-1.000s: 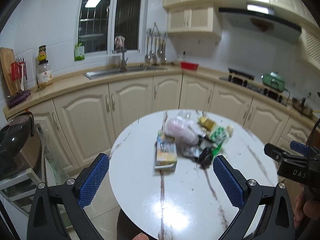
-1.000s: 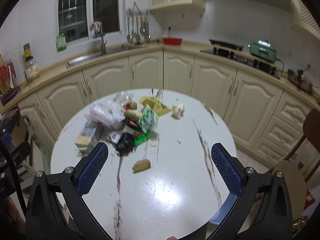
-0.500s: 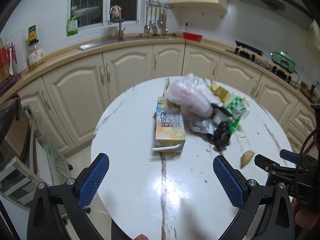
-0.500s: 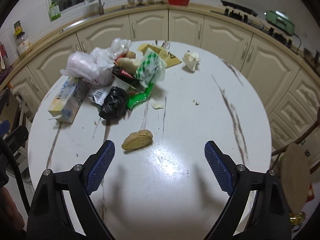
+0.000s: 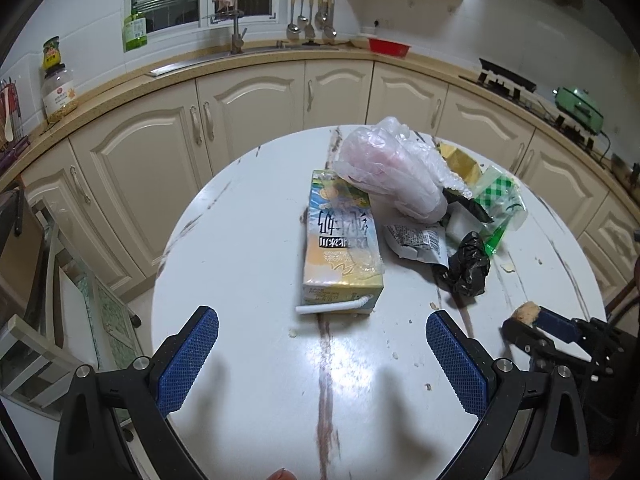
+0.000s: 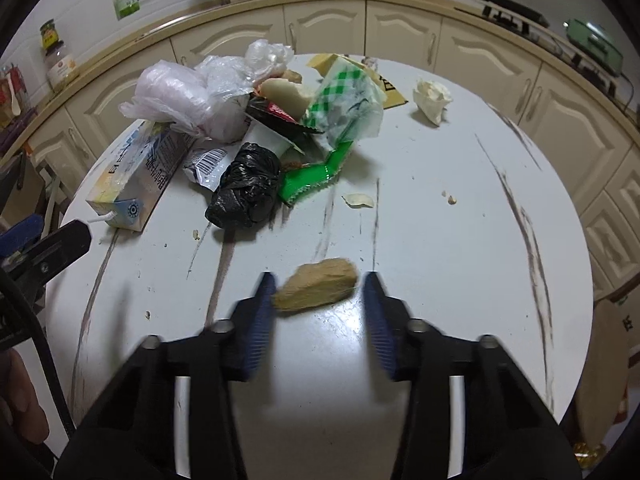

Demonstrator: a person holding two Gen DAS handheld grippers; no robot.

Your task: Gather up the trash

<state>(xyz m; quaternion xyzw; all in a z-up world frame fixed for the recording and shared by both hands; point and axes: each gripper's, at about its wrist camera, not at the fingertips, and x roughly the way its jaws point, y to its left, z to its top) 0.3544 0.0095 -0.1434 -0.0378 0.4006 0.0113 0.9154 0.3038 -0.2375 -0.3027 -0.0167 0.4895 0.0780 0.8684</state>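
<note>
on the round white worktop [image 6: 440, 240] the brown bread chunk [image 6: 316, 286] lies right between the pads of the right tool [image 6: 318, 308], well apart from the trash pile. its long axis runs across the gap, pad to pad. the jaws have just been closing around it; the left pad looks about touching, the right one shows a sliver of gap, so not pinched yet i think. left tool [image 5: 320, 348] is spread wide and empty, facing the milk carton [image 5: 340, 248], clearly farther from the bread
</note>
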